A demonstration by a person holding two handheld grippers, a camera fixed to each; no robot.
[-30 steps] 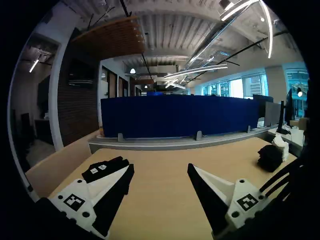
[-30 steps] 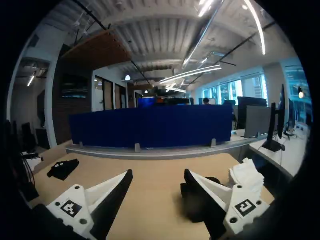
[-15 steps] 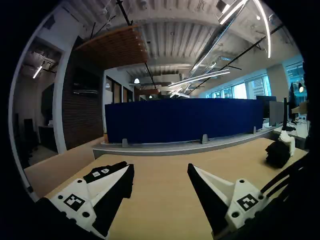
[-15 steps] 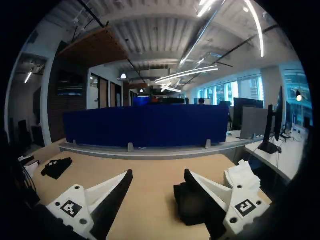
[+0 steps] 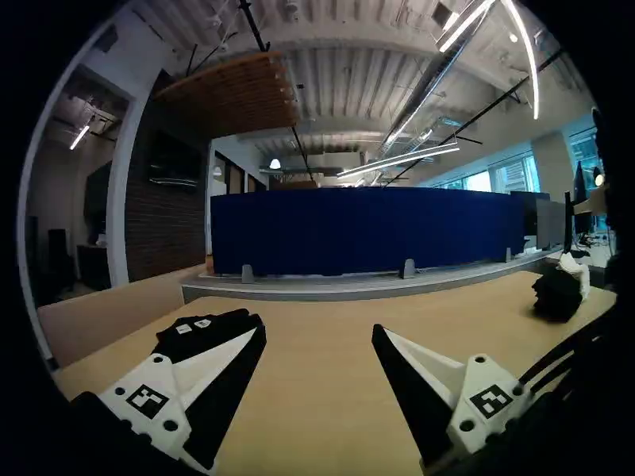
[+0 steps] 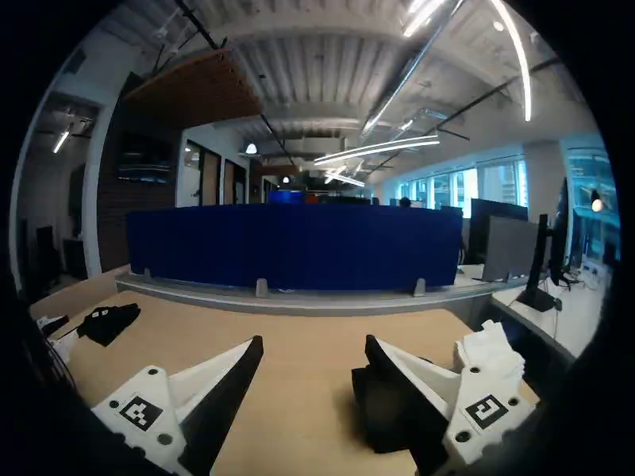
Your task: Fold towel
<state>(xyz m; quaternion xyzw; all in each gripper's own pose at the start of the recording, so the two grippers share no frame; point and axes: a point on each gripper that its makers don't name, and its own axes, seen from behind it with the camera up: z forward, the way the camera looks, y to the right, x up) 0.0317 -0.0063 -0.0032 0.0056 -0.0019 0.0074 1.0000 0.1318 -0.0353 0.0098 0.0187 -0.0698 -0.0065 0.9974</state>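
Here, the left gripper (image 5: 317,330) hovers over the wooden table (image 5: 317,389) with its fingers spread wide and nothing between them. A loose black towel (image 5: 208,327) with small white tags lies crumpled on the table just beyond the tip of the left-hand finger. That finger partly hides it, and whether the two touch is hard to tell from this low angle. The right gripper (image 6: 312,343) is likewise wide open and empty above the same tabletop. A folded black stack (image 6: 379,404) sits just behind its right-hand finger, with a folded white stack (image 6: 488,351) beside it near the table's edge. A blue partition (image 6: 294,246) runs along the far side of the table.
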